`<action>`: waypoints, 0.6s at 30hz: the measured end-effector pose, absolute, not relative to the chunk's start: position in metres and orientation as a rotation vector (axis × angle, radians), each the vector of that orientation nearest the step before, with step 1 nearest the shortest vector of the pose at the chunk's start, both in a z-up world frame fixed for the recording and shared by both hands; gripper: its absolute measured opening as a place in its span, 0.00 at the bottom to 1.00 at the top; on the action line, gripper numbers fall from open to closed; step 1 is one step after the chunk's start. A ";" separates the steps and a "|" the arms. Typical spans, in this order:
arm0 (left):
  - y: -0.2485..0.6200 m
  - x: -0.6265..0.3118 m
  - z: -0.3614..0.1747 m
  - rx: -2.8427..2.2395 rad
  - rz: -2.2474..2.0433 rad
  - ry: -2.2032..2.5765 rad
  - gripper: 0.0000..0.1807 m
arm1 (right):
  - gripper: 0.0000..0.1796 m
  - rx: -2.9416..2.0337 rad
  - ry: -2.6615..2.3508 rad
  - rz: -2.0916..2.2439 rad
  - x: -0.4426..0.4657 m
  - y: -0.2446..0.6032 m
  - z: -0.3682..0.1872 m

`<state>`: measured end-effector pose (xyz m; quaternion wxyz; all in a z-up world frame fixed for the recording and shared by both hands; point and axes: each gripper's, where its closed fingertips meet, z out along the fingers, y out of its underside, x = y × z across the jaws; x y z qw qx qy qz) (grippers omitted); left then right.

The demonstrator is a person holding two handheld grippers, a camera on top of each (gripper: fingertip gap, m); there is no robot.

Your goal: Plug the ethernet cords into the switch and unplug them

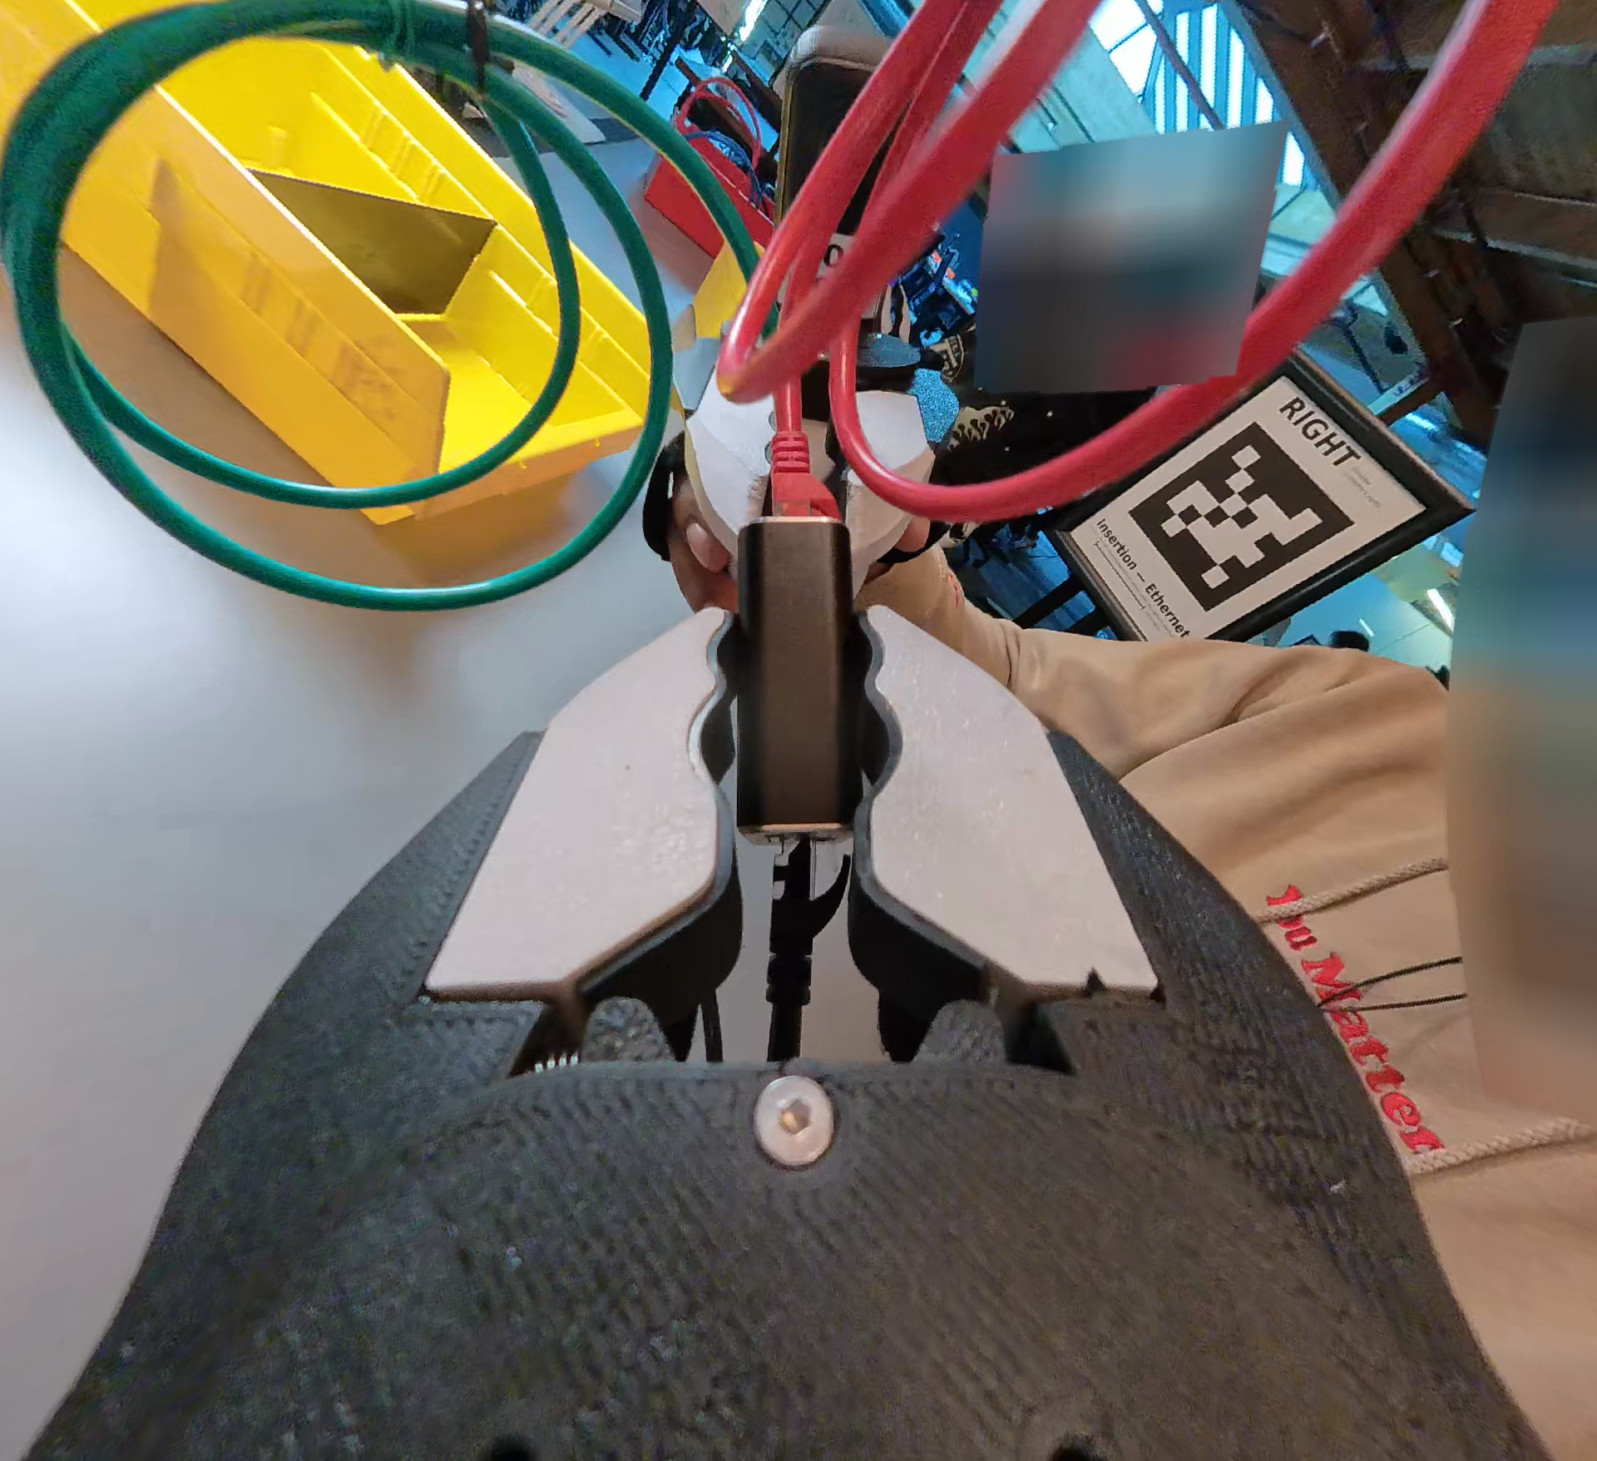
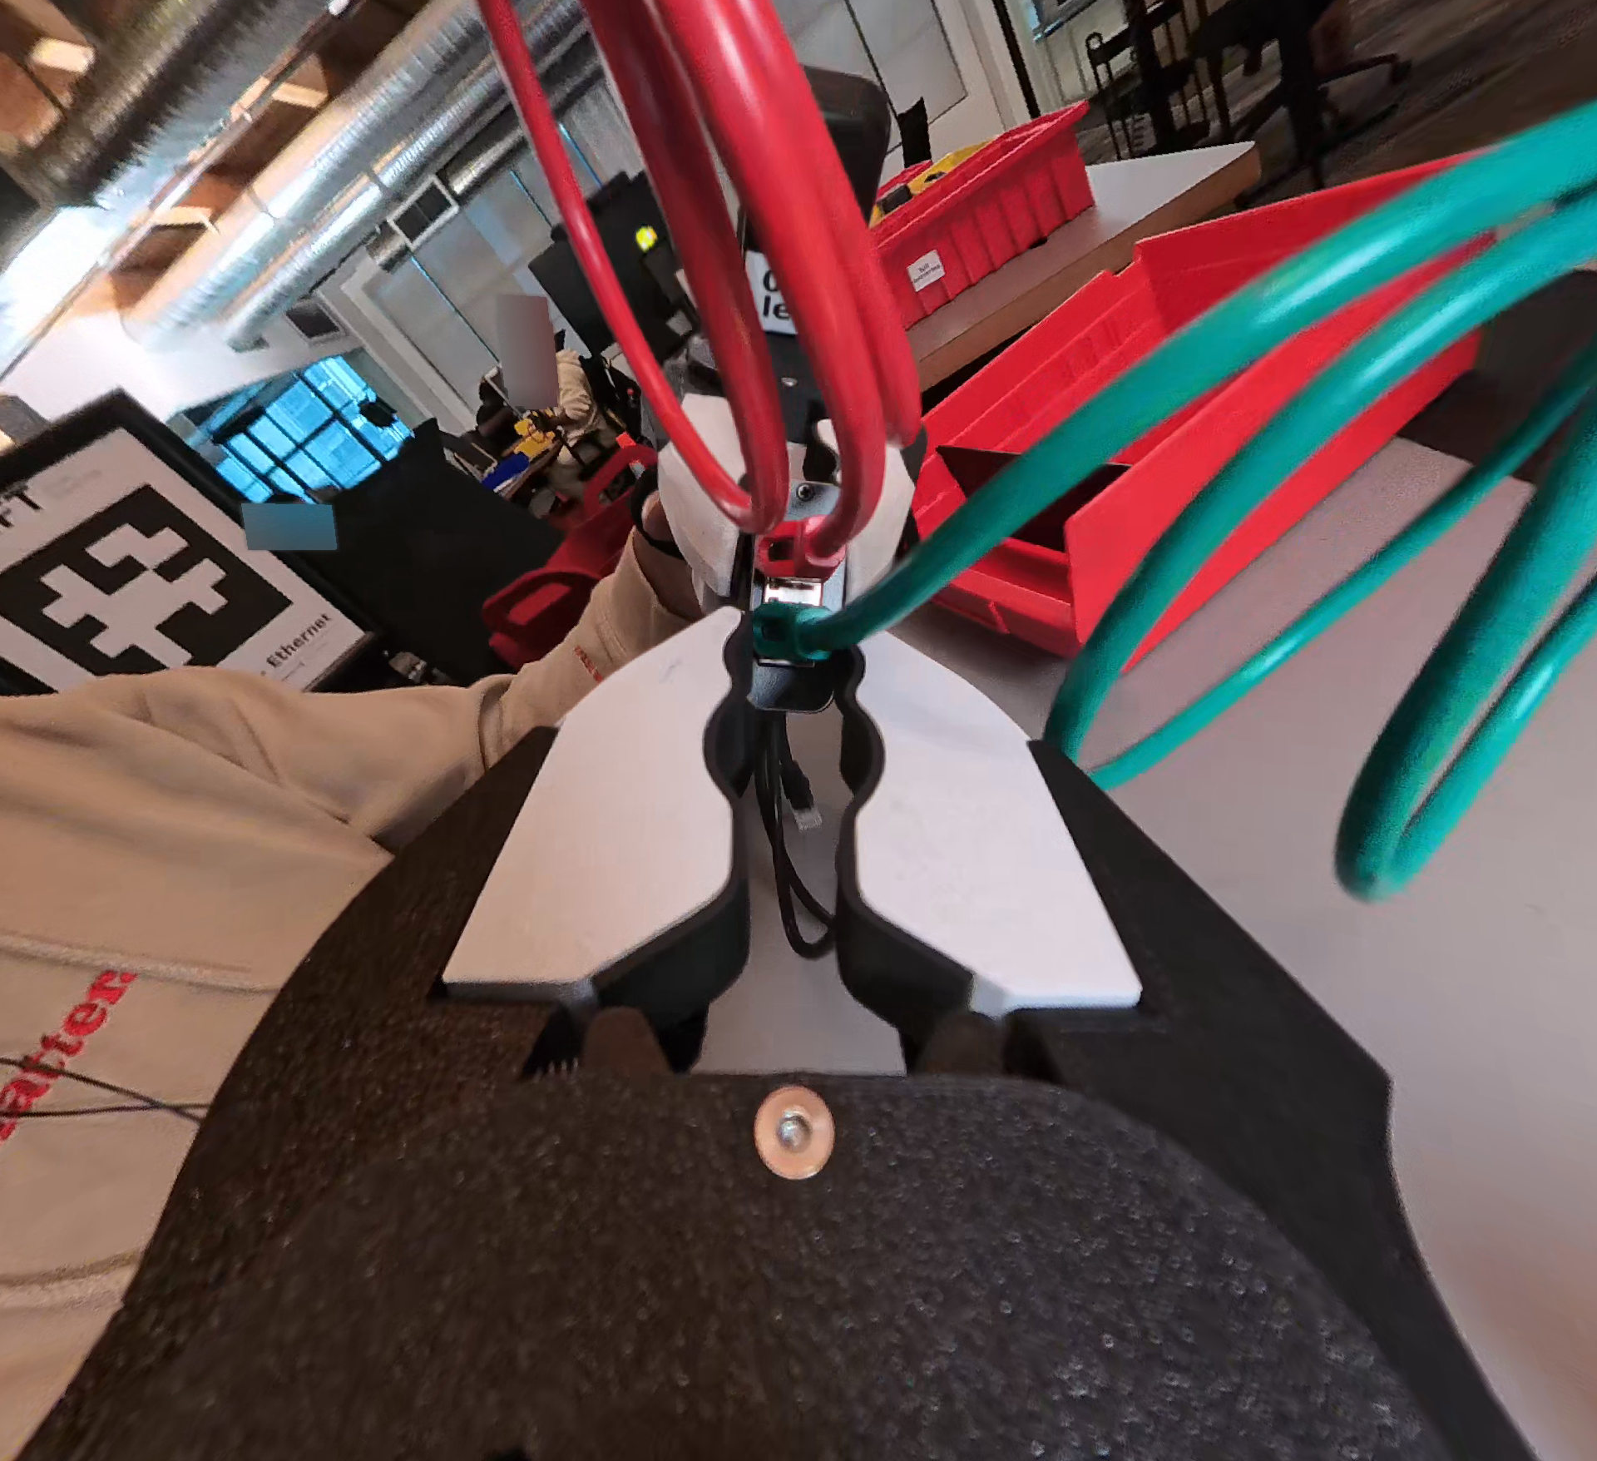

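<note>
Here the left gripper (image 1: 793, 641) clamps the black switch (image 1: 793, 676), with the red cord's plug (image 1: 791, 482) seated in its far end. The right gripper (image 2: 791, 646) pinches the green plug (image 2: 782, 633) at the switch; I would keep it straight to the port.

Both grippers' fingers (image 1: 631, 797) clamped

Pale grey tabletop (image 1: 216, 728), shiny silver ceiling ducts (image 2: 285, 209), blue-lit gridded window (image 2: 311, 434), dark office chairs (image 2: 1149, 80) on grey floor
</note>
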<state>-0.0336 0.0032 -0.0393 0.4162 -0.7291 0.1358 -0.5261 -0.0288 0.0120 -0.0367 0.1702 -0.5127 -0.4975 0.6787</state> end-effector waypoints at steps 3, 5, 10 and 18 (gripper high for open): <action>0.001 -0.032 -0.039 -1.842 -1.307 0.358 0.13 | 0.10 -1.435 -1.454 1.877 -0.028 0.008 -0.037; -0.001 -0.030 -0.039 -1.852 -1.301 0.369 0.13 | 0.10 -1.425 -1.491 1.849 -0.028 0.005 -0.040; -0.002 -0.027 -0.037 -1.844 -1.294 0.387 0.13 | 0.09 -1.382 -1.514 1.840 -0.026 0.002 -0.036; -0.018 -0.016 -0.038 -1.831 -1.106 0.645 0.24 | 0.08 -1.292 -1.518 1.904 -0.021 -0.008 -0.020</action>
